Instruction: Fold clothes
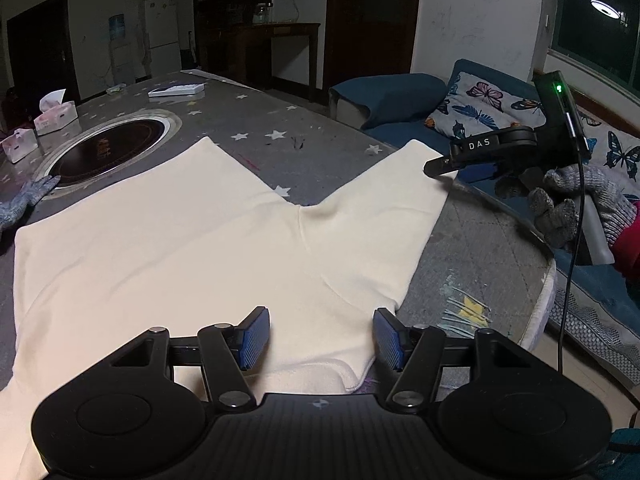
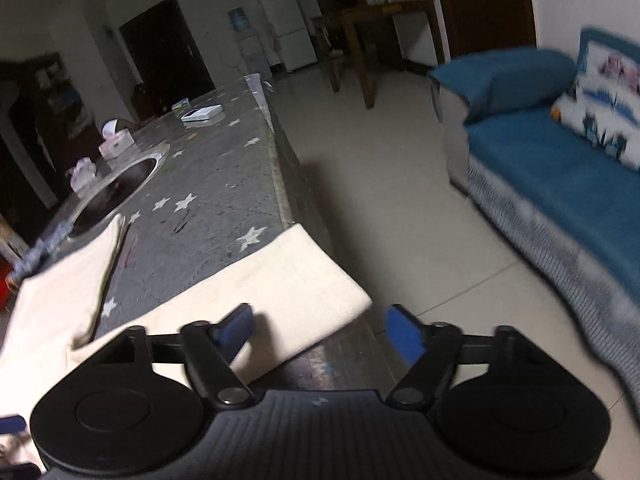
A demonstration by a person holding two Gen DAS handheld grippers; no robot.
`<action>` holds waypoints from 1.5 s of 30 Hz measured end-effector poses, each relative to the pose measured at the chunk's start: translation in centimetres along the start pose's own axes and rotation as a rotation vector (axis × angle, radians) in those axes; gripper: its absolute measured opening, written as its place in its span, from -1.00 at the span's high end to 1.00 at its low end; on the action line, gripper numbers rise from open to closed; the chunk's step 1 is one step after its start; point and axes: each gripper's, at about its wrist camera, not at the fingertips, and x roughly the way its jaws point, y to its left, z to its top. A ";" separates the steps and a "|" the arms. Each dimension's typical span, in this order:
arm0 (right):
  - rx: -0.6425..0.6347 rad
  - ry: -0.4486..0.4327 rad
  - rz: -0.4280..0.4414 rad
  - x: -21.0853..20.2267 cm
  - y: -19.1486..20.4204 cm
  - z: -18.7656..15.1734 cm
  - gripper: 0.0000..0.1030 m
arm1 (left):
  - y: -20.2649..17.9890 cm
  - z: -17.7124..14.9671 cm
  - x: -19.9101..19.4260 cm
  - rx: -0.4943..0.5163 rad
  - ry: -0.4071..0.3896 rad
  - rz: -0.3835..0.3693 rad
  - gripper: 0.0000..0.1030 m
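A pair of cream-coloured shorts (image 1: 192, 248) lies spread flat on the grey star-patterned table (image 1: 320, 132) in front of you, waistband towards you and the two legs fanning away in a V; no fold shows anywhere in the cloth, so by my reading the folding itself has not yet begun and all of it is left to do. Your left gripper (image 1: 321, 338) hovers low over the near edge of the shorts close to the waistband corner; its blue pads (image 1: 252, 340) stand wide apart with only flat cloth beneath the gap and nothing pinched between them. Your right gripper (image 2: 320, 330) is out at the end of the right leg (image 2: 280, 280), which reaches the table edge with one corner just overhanging it; its jaws are also spread wide and grip nothing; the left pad sits above the hem while the right pad hangs out past the table over the tiled floor (image 2: 400, 200); that view is blurred, so I cannot tell whether the pad touches the fabric. From the left camera your gloved right hand (image 1: 576, 204) shows holding that tool just beside the leg's far corner. Farther off on the table sit a round inset hotplate (image 1: 108, 148), tissue boxes (image 1: 54, 114), and a stray knitted glove (image 1: 28, 196) just beside the left leg; a blue sofa (image 2: 560, 184) stands beyond the floor.
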 end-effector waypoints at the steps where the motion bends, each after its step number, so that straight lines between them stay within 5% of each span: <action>1: 0.018 0.002 0.014 0.2 -0.4 0.0 -0.26 | 0.0 0.0 0.0 -0.001 0.000 0.003 -0.19; 8: -0.026 -0.038 -0.001 -0.1 -0.2 0.0 0.16 | -0.1 0.3 0.2 -0.004 0.010 0.020 -0.19; 10: -0.014 -0.045 0.007 -0.3 -0.3 0.1 0.40 | -0.1 0.3 0.2 -0.006 0.012 0.023 -0.19; 11: -0.008 -0.048 0.011 -0.4 -0.4 0.2 0.71 | -0.1 0.3 0.2 -0.006 0.011 0.024 -0.20; 14: -0.007 -0.056 0.018 -0.7 -0.4 0.3 0.83 | -0.1 0.3 0.1 -0.006 0.008 0.028 -0.20; 26: -0.080 -0.104 0.204 -4.8 5.3 1.4 0.90 | 2.3 0.0 -1.7 -0.072 -0.037 0.087 -0.27; 45: -0.346 -0.052 0.598 -6.8 24.7 1.0 0.91 | 9.0 -4.6 -7.2 -0.261 -0.098 0.222 -0.31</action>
